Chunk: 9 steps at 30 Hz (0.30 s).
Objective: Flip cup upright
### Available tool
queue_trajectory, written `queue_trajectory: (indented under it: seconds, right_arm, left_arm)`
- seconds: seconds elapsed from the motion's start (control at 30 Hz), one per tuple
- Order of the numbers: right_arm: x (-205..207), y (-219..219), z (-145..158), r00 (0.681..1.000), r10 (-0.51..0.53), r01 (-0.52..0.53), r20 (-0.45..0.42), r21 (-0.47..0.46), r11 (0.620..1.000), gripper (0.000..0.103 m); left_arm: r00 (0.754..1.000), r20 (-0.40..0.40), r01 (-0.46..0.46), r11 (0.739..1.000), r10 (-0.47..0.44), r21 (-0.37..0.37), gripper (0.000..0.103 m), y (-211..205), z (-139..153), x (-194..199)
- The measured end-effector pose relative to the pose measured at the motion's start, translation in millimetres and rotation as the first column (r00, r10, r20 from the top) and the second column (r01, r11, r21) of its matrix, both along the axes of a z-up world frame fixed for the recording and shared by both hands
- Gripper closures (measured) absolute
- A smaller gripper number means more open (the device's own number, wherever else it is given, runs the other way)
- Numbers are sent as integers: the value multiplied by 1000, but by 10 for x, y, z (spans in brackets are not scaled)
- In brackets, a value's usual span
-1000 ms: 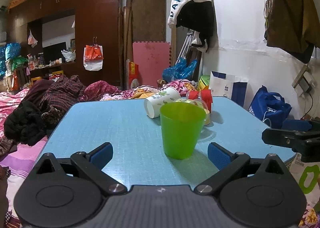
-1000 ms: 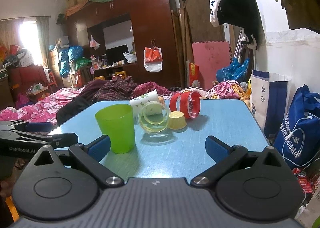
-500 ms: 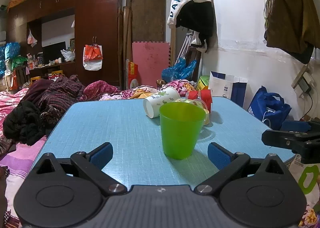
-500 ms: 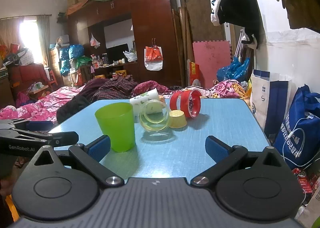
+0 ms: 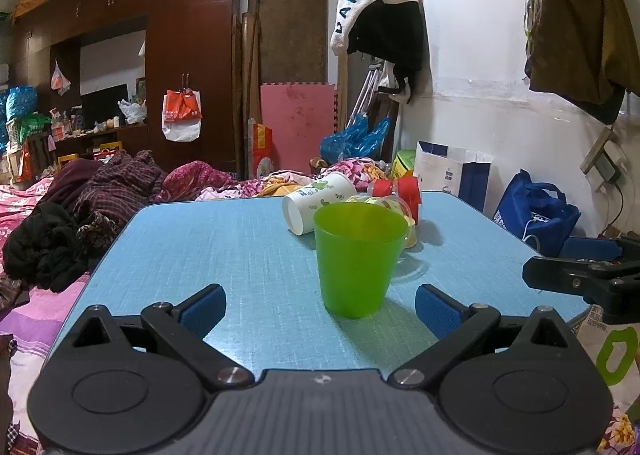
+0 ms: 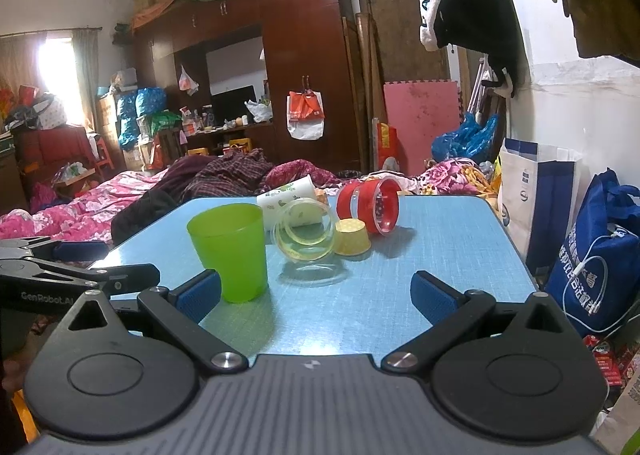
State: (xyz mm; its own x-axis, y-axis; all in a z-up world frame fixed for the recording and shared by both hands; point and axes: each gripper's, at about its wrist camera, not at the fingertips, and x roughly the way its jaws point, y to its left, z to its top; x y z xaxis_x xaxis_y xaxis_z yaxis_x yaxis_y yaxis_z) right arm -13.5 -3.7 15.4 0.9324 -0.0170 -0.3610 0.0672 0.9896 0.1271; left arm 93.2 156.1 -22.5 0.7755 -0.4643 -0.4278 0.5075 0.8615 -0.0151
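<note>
A green plastic cup point(image 5: 358, 259) stands upright, mouth up, on the blue table point(image 5: 224, 247); it also shows in the right wrist view point(image 6: 230, 251). Behind it lie a white paper cup point(image 5: 316, 201) on its side, a clear cup point(image 6: 305, 233) on its side, a red cup point(image 6: 372, 205) on its side, and a small yellow cup point(image 6: 352, 237) mouth down. My left gripper point(image 5: 320, 305) is open and empty, just short of the green cup. My right gripper point(image 6: 316, 291) is open and empty, the green cup by its left finger.
The right gripper shows at the right edge of the left wrist view point(image 5: 584, 275); the left gripper shows at the left of the right wrist view point(image 6: 72, 275). Clothes and bedding point(image 5: 80, 207) lie left of the table. Bags point(image 6: 592, 255) stand at the right by the wall.
</note>
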Motion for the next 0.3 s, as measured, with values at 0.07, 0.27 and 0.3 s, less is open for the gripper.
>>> queue_trajectory:
  seconds: [0.07, 0.27, 0.3]
  right_arm:
    - [2, 0, -1, 1000, 0, 0, -1, 1, 1000, 1]
    - [17, 3, -11, 1000, 0, 0, -9, 1, 1000, 1]
    - [17, 3, -12, 1000, 1, -1, -9, 1, 1000, 1]
  left_arm:
    - [1000, 8, -2, 1000, 2, 0, 1, -7, 1, -6]
    - [1000, 17, -3, 1000, 3, -6, 1, -5, 0, -2]
    - [1000, 15, -7, 1000, 7, -5, 1, -2, -3, 9]
